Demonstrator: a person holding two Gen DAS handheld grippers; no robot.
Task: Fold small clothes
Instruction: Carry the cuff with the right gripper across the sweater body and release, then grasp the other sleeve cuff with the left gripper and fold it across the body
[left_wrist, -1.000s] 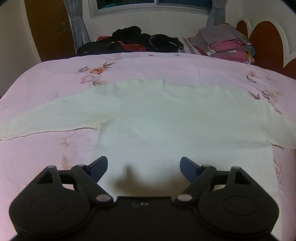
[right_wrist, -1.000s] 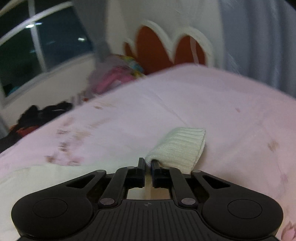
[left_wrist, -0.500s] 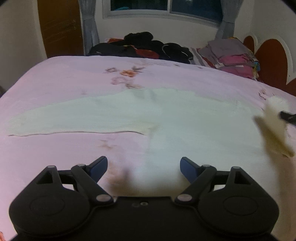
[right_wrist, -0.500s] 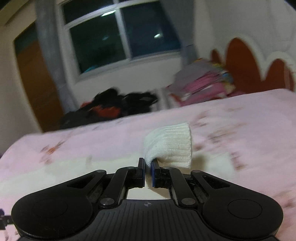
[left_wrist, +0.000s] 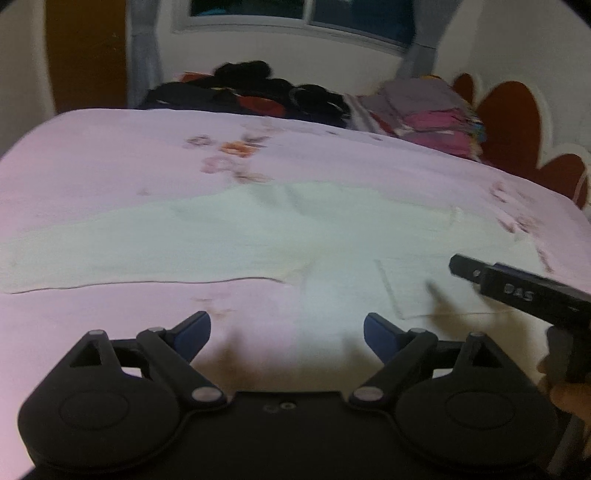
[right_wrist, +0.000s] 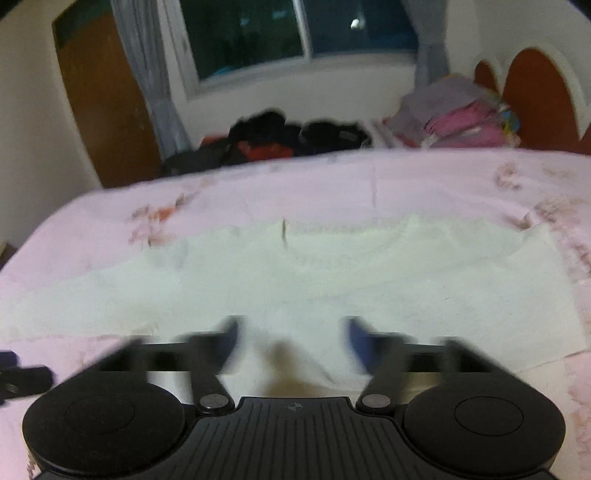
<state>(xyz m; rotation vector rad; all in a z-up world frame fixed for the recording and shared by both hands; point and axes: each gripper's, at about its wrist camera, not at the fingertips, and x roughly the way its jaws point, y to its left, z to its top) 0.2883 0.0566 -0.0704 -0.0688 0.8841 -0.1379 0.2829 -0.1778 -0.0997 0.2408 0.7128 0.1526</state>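
A cream sweater (left_wrist: 229, 236) lies flat on the pink bedsheet (left_wrist: 110, 155), one sleeve folded in over its body. The left gripper (left_wrist: 287, 326) hovers at the sweater's hem, jaws released and empty. The right gripper (right_wrist: 291, 334), blurred, has just been opening its jaws; nothing seems to sit between them.

In the right wrist view the right gripper's fingers (right_wrist: 225, 339) are smeared by motion, their tips indistinct. The cream sweater (right_wrist: 332, 280) runs behind them at lower centre. In the left wrist view its sleeve (left_wrist: 92, 254) is cut off at the left edge.
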